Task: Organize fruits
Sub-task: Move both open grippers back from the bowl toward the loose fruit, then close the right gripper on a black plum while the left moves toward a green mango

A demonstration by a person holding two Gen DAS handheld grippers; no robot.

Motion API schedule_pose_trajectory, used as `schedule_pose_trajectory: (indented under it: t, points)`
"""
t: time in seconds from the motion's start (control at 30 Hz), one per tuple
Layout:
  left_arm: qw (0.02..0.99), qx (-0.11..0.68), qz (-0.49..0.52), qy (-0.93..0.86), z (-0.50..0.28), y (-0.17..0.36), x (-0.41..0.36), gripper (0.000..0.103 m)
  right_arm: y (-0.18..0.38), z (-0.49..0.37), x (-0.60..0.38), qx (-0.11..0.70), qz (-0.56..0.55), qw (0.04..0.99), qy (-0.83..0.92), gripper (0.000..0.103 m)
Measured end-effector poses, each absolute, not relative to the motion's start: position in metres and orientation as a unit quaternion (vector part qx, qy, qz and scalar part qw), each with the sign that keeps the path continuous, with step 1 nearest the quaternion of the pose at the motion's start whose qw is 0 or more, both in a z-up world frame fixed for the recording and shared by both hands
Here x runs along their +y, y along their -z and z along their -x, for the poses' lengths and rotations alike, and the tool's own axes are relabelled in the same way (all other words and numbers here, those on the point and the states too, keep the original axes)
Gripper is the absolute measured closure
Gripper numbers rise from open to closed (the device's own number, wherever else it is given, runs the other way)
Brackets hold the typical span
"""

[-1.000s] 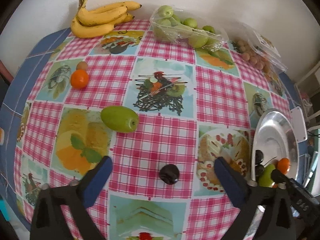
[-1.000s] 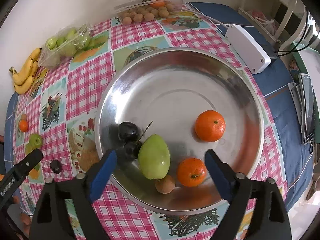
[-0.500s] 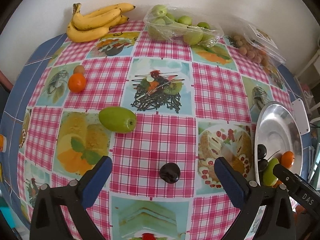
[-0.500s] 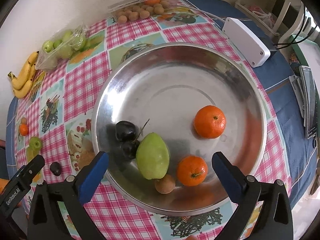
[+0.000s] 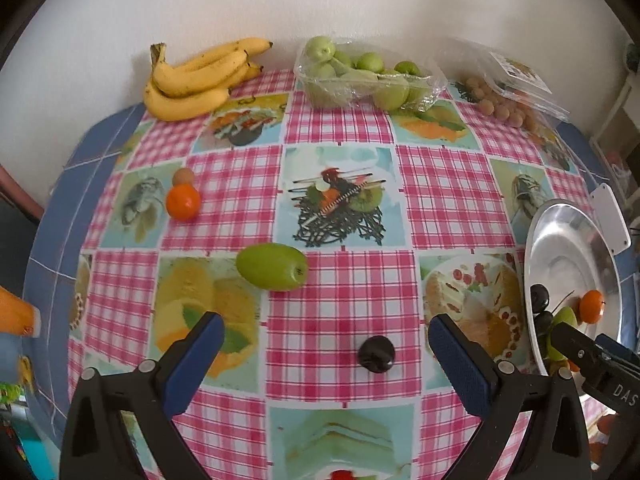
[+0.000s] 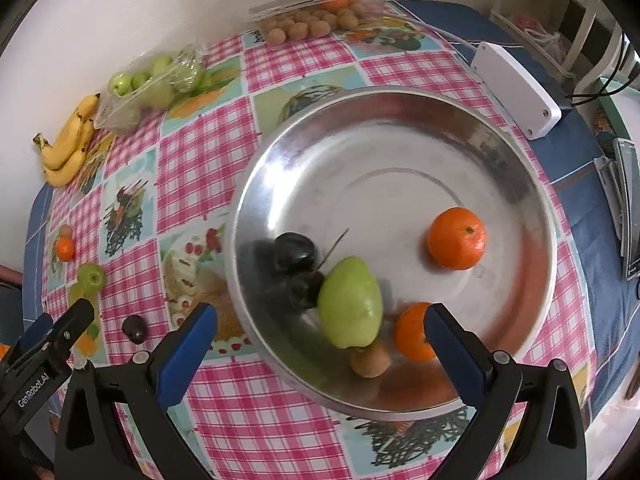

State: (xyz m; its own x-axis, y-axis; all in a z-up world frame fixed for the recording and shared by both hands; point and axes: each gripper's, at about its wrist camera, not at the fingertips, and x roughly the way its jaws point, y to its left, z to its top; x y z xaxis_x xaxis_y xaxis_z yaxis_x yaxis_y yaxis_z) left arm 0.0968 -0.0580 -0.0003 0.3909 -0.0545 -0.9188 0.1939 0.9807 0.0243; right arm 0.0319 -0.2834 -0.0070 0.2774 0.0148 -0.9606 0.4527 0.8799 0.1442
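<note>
The left gripper is wide open and holds nothing. It sits above the table, and a dark plum lies on the cloth between its two blue fingers, closer to the right one. A green fruit lies farther out, and an orange with a small brown fruit beside it is farther still, on the left. The right gripper is wide open too, with nothing in it, over the silver bowl. The bowl already holds two dark plums, a green one, two oranges and a little brown fruit. The plum looks small, round, smooth and a bit soft. I think it could roll away or slip out, and a hard squeeze might bruise it. It is probably best to close gently on its fat middle, one finger on each side. It should be very light to lift. Bananas and packs of fruit sit by the wall.
</note>
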Motion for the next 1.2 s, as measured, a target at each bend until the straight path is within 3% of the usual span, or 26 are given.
schedule_pose_trajectory:
  t: [0.7, 1.2]
  points:
    - [0.83, 0.555, 0.039, 0.037, -0.122, -0.007, 0.03, 0.0, -0.012, -0.052, -0.224, 0.526, -0.195, 0.822, 0.099, 0.001]
    - [0.8, 0.595, 0.07, 0.025, -0.132, 0.028, 0.066, 0.0, 0.012, -0.078, -0.147, 0.575, -0.163, 0.801, 0.034, 0.001]
